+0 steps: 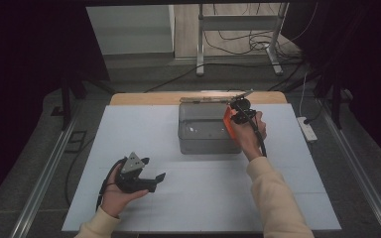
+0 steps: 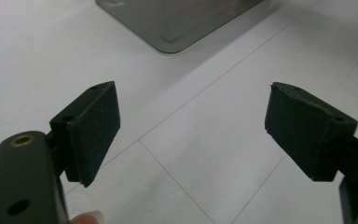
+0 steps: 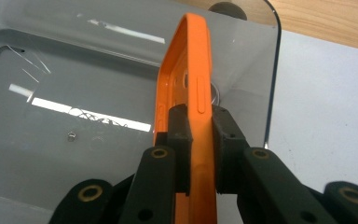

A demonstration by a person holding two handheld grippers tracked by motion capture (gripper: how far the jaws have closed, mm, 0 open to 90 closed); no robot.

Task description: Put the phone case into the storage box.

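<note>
Two handheld grippers are in play. The right gripper is clamped on a thin orange silicone phone case, its pads pressing both sides of the case's edge. The left gripper is released: its jaws stand wide apart with nothing between them, and it rests in the person's left hand near the front of the white table surface, well apart from the work.

Progress, judged from the present layout: pick-up of the orange case is complete, and the case has been carried to the translucent grey rectangular plastic bin at the far centre of the table. In the high view the right gripper holds the case at the bin's right-hand rim, above the opening. In the right gripper view the case hangs over the bin's interior, with the bin floor visible beneath it; only a very small item, too small to identify, lies on that floor. Remaining steps appear to be lowering and release; the case is not yet deposited.

Orientation: the case is held on edge, not flat. Its long axis runs along the gripper's pointing direction, away from the jaws and down into the bin. Its rounded end leads, and the open hollow side faces the bin's middle.
</note>
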